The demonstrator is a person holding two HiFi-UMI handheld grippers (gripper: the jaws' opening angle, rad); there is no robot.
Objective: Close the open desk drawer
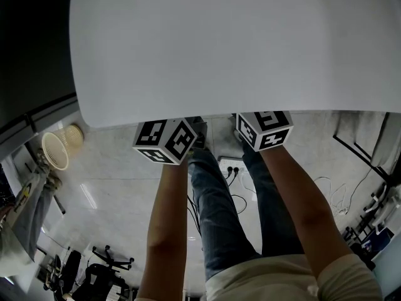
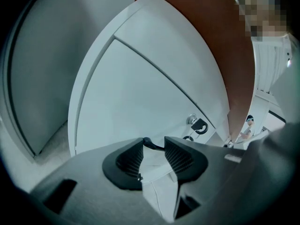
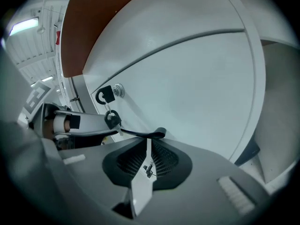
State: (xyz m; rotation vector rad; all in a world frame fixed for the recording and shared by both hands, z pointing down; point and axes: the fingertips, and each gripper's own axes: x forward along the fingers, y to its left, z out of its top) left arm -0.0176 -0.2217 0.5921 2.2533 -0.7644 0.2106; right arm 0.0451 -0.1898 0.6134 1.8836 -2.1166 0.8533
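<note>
Left tool (image 2: 153, 144) is holding its jaws moderately apart with nothing between them. The right tool (image 3: 149, 144) is showing its jaws narrowed to a thin slit and gripping nothing. Both are reaching beneath the near edge of the white surface (image 1: 232, 42). The white drawer front (image 2: 140, 102) is standing close ahead of both tools, under the surface's brown underside (image 2: 211, 46). A black key (image 3: 104, 95) is sitting in the lock (image 3: 118, 90), with a second key (image 3: 112, 120) dangling below it.

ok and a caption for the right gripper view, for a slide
Right gripper, nearly shut and empty, faces the white drawer front with keys hanging from its lock.
</note>
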